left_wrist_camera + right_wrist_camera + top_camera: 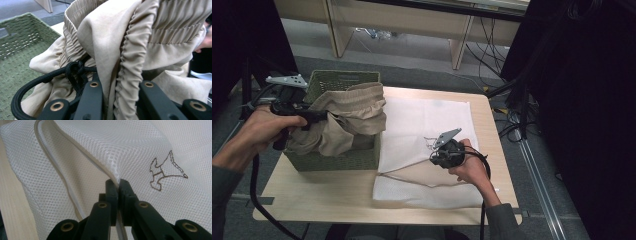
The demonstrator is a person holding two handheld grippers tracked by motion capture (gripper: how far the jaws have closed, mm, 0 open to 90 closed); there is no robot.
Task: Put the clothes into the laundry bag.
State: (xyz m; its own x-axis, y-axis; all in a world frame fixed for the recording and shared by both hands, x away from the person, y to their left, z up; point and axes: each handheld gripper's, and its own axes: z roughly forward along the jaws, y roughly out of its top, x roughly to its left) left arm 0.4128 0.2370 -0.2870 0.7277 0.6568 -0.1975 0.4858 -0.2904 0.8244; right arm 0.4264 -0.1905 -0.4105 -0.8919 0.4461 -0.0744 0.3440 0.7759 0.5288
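Observation:
A beige garment (354, 112) with a gathered waistband hangs half out of a green woven basket (343, 77) at the table's left. My left gripper (319, 117) is shut on a fold of its waistband (130, 62), held above the basket. A knotted black drawstring (75, 68) loops beside the jaws. A white mesh bag (427, 120) lies flat on the table's right half. My right gripper (433, 157) is shut on the bag's zipper edge (62, 182), lifting it a little off the table. In the right gripper view the jaws (118, 183) pinch that rim.
A small brown animal outline (166, 171) is stitched on the mesh. The basket's green wall and floor (17, 30) are to the left of the garment. Bare wooden tabletop (322, 195) lies in front of the basket. Table legs and cables are beyond the far edge.

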